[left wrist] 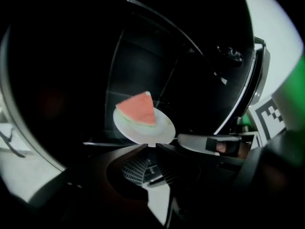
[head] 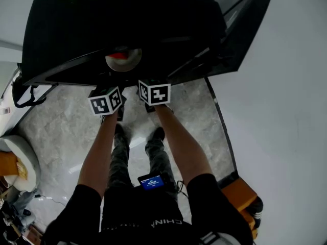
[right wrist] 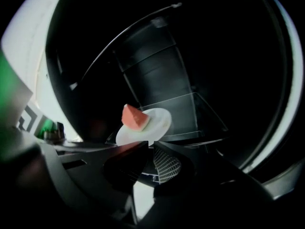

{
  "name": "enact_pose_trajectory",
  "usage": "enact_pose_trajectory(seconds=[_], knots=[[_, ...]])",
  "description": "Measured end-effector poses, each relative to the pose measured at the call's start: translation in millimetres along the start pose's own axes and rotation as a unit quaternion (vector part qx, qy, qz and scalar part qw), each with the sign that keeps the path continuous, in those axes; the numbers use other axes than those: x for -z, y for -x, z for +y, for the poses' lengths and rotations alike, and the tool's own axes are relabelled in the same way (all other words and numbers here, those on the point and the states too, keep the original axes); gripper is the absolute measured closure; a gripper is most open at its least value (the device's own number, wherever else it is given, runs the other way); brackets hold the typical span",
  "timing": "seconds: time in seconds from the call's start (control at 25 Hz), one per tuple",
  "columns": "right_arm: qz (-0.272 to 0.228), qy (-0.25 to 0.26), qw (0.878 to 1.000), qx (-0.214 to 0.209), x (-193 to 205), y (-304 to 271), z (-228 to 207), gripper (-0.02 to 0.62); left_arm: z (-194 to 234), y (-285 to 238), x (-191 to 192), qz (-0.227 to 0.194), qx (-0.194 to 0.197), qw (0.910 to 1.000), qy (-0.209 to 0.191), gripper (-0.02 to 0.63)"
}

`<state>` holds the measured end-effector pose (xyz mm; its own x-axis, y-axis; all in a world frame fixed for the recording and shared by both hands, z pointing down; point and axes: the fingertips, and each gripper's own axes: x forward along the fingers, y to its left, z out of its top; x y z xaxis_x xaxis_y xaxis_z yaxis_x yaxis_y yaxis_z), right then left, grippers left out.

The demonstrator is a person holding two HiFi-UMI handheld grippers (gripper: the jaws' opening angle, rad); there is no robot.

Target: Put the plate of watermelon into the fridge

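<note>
My left tongs (left wrist: 148,146) and right tongs (right wrist: 150,143) are each pinched shut on the near rim of the plate (left wrist: 161,129). With its watermelon wedge (left wrist: 138,109), the plate sits at the mouth of the open fridge (head: 127,24).

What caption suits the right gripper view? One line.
Right gripper pinching the white plate of watermelon by its rim at the fridge's glass shelf.
</note>
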<state>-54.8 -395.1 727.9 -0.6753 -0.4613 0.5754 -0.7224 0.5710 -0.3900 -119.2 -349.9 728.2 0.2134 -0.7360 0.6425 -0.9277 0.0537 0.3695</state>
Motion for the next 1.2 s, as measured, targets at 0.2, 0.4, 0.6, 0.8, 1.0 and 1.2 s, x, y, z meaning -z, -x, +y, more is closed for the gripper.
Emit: enact_pose_trajectory(seconds=[0.2, 0.4, 0.6, 0.8, 1.0, 1.2], knots=[[0.009, 0.022, 1.000, -0.005, 5, -10, 12, 0.552, 10, -4, -11, -0.019, -0.015, 0.9995, -0.018, 0.569], [0.010, 0.026, 1.000, 0.004, -1, -19, 8, 0.552, 7, -17, -22, -0.015, 0.004, 0.9992, -0.038, 0.575], [0.003, 0.025, 1.000, 0.005, -11, -25, 11, 0.557, -1, -30, -26, -0.016, 0.027, 0.9979, -0.056, 0.583], [0.018, 0.030, 0.999, 0.026, -13, -36, 3, 0.557, -3, -38, -31, -0.016, 0.039, 0.9975, -0.057, 0.592], [0.021, 0.027, 0.999, 0.024, -18, -39, 5, 0.557, -2, -39, -35, -0.008, 0.056, 0.9969, -0.055, 0.594], [0.026, 0.019, 0.999, 0.002, -13, -16, 28, 0.557, -20, -9, -37, -0.026, 0.111, 0.9918, -0.058, 0.594]])
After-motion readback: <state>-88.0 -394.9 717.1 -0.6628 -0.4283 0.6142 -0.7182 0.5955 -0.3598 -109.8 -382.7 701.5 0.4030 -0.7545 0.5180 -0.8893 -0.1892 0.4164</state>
